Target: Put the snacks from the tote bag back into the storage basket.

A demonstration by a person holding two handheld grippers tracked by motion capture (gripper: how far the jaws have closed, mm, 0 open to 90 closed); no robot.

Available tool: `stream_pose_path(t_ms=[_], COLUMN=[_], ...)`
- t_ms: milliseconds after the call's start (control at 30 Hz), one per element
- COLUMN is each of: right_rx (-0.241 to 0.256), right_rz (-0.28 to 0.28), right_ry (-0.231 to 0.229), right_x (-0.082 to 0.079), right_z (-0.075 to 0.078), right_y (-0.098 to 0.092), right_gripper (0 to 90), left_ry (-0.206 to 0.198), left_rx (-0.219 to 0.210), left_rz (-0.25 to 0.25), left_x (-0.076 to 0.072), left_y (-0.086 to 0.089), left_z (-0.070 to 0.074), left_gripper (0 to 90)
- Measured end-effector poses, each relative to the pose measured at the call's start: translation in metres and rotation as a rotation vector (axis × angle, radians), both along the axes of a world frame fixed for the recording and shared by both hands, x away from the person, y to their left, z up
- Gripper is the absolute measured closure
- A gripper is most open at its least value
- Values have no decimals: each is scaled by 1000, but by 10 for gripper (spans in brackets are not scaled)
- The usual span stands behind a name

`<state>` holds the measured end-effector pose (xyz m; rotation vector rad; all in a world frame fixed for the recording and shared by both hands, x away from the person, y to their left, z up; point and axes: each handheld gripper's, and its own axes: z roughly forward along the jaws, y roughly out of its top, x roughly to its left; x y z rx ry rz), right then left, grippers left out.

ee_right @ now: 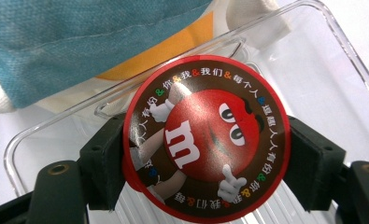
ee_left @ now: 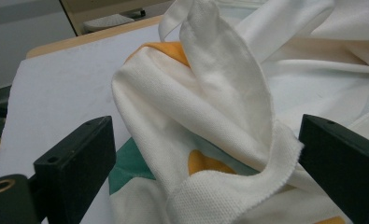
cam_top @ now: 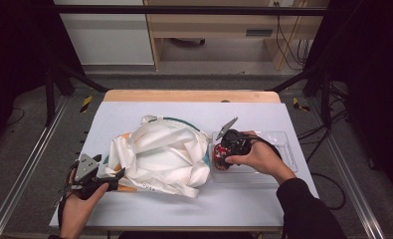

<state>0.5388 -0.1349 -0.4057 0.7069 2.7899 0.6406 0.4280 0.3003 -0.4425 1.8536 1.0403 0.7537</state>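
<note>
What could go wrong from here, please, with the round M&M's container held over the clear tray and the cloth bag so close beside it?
The right claw grips the M&M's container only by its round rim, so it may slip or twist out. The clear tray is light and might slide if bumped. The left claw stands open around a loose fold of the white cloth bag; closing there could catch just one layer and drag the bag against the tray.

one bench (cam_top: 244,199) carries the lot. on it lies one crumpled white garment (cam_top: 159,154) with orange and teal patches, one clear plastic tray (cam_top: 283,154), and one round red-rimmed candy tin (ee_right: 205,140). two grippers are in use: one left gripper (cam_top: 115,178) and one right gripper (cam_top: 218,155).
</note>
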Motion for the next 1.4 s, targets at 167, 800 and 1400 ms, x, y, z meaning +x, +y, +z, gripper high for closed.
stream_pose_path(t_ms=[167,800,1400], right_rx=[-11,13,89], right_rz=[-3,-13,-30], right_ry=[9,21,-12], right_x=[1,2,-4], right_z=[-3,-6,17], right_y=[1,-2,-11], right_gripper=[259,256,119], left_ry=[0,2,2], left_rx=[0,3,2], left_rz=[0,-1,1], left_x=[0,0,0], left_y=[0,0,0], left_z=[0,-1,-1], left_gripper=[45,46,45])
